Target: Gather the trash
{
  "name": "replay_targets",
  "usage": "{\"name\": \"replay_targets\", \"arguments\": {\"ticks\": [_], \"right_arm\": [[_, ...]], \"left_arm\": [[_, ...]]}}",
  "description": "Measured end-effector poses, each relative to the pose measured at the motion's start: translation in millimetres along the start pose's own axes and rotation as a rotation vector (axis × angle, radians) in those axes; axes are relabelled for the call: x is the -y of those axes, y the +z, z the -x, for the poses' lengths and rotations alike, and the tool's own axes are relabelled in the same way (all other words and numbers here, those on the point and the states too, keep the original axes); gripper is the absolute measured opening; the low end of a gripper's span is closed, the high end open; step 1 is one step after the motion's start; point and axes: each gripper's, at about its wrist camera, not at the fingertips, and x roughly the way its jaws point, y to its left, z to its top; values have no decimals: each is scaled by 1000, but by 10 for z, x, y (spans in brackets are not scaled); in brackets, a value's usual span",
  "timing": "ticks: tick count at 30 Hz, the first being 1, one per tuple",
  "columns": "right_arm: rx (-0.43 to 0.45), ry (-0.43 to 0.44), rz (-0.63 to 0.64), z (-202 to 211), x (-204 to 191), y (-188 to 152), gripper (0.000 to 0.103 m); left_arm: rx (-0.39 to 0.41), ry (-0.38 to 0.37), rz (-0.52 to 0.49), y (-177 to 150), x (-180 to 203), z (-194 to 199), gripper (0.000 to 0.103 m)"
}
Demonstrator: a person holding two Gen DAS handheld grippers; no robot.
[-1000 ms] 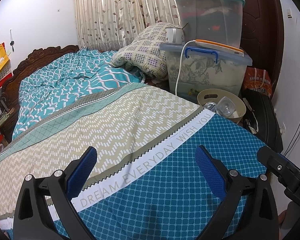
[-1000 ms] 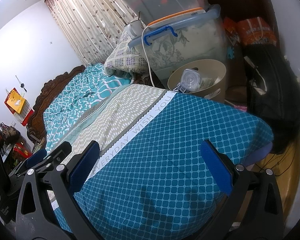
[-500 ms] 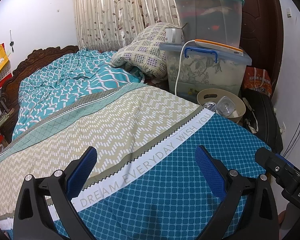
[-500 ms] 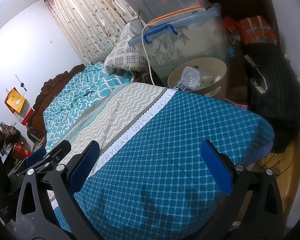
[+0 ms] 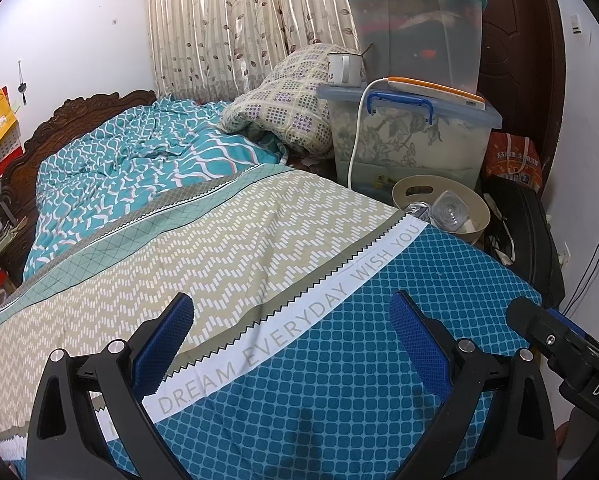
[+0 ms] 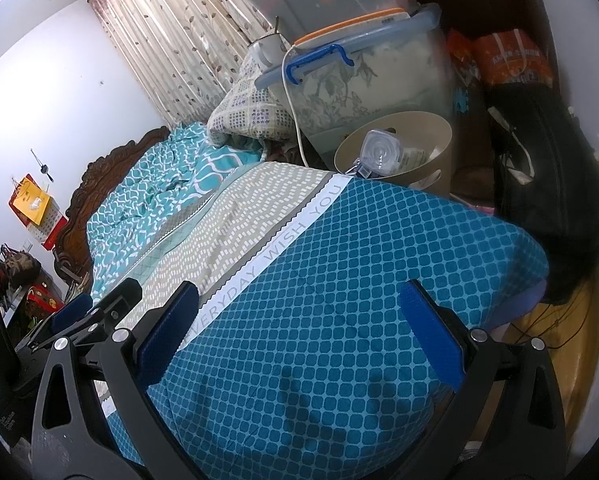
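A beige round bin [image 5: 415, 193] [image 6: 431, 136] stands on the floor past the far corner of the bed. Inside it lies a clear plastic bottle [image 5: 451, 212] [image 6: 379, 151] with other scraps. My left gripper [image 5: 291, 340] hangs open over the blue part of the bed cover, nothing between its blue pads. My right gripper [image 6: 303, 328] is open too, empty, above the same blue cover near the bed's foot. The right gripper's body [image 5: 563, 344] shows at the right edge of the left wrist view; the left gripper's body [image 6: 83, 320] shows at the left edge of the right wrist view.
The bed cover [image 5: 259, 248] carries a white printed band. Stacked plastic storage boxes [image 5: 411, 136] with a mug [image 5: 344, 69] and a white cable stand behind the bin. A folded quilt [image 5: 287, 108] leans beside them. A black bag [image 6: 547, 184] and an orange bag [image 5: 513, 160] crowd the right.
Both grippers have drifted slightly back from the bin; the view barely shifts. Both stay open and empty.
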Motion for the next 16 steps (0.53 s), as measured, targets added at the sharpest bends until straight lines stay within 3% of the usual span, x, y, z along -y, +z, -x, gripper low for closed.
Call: {"name": "replay_targets", "arguments": {"ticks": [16], "right_arm": [[-4, -2, -2, -16, 44, -17, 100]], "left_arm": [[-2, -20, -2, -39, -64, -7, 94]]}}
